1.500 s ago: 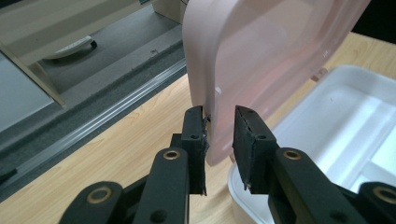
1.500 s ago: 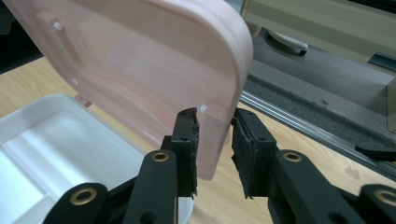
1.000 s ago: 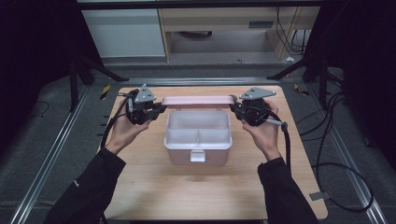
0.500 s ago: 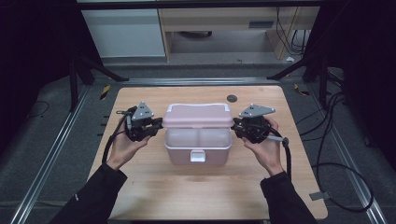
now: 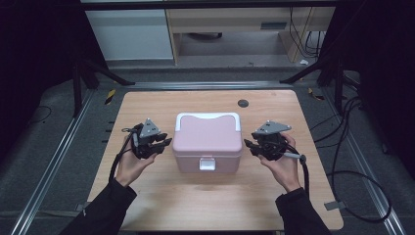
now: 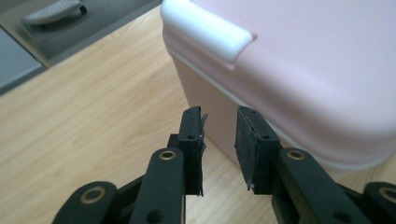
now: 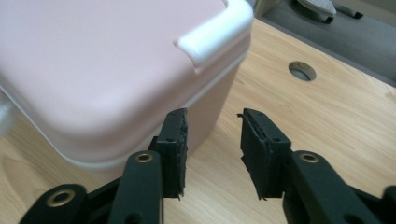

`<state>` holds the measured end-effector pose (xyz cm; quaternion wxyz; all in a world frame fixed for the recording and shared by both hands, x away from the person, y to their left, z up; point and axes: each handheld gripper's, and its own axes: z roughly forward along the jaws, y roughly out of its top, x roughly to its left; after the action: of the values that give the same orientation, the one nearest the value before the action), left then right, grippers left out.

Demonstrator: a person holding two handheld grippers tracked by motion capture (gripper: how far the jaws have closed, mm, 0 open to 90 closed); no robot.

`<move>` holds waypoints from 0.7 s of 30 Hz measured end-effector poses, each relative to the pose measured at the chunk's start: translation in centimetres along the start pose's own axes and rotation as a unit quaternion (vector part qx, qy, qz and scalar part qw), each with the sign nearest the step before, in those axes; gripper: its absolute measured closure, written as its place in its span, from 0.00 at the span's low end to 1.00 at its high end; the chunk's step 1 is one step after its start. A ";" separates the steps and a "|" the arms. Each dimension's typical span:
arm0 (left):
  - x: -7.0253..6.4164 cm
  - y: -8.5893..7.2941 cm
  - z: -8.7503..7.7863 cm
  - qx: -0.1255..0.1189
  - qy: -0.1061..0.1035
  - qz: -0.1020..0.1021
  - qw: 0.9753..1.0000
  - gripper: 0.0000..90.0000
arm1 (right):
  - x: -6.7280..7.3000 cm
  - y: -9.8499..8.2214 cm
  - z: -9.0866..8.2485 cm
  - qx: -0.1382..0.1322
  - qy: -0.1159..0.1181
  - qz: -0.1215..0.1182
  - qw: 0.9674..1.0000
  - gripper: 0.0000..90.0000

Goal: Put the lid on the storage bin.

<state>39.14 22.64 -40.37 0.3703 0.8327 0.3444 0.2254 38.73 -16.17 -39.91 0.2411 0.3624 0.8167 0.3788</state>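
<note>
Left gripper (image 5: 166,142) and right gripper (image 5: 248,143) point inward, level. Both jaws have just been opening, nothing between them.

text: none legible | labels: none (pink box (image 5: 208,139) lid plain) | numbers: none

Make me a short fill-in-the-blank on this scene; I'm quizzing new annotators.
1. The pink box stands on a ____ table.
2. The lid is ____ the box.
3. The left gripper and right gripper are both ____, with nothing between the jaws.
4. The white latch is on the side of the box facing the ____.

Missing words: wooden; on; open; person
</note>
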 end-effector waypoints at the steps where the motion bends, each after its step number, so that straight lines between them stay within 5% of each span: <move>1: 0.0 -0.3 -0.1 0.002 0.004 -0.004 1.000 0.78 | -0.1 -0.2 0.1 0.003 -0.003 0.003 1.000 0.66; 9: 1.1 -3.4 -0.3 0.011 0.012 -0.048 0.999 0.66 | -1.1 -1.8 0.1 0.008 -0.025 0.035 0.999 0.45; 21: 3.9 -8.8 0.6 0.053 0.036 -0.105 0.992 0.52 | -2.9 -5.9 -0.5 0.047 -0.044 0.080 0.995 0.34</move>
<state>38.55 29.49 -47.08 0.3345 0.8021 0.4541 0.1962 37.77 -21.31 -43.91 0.2284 0.4541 0.7903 0.3422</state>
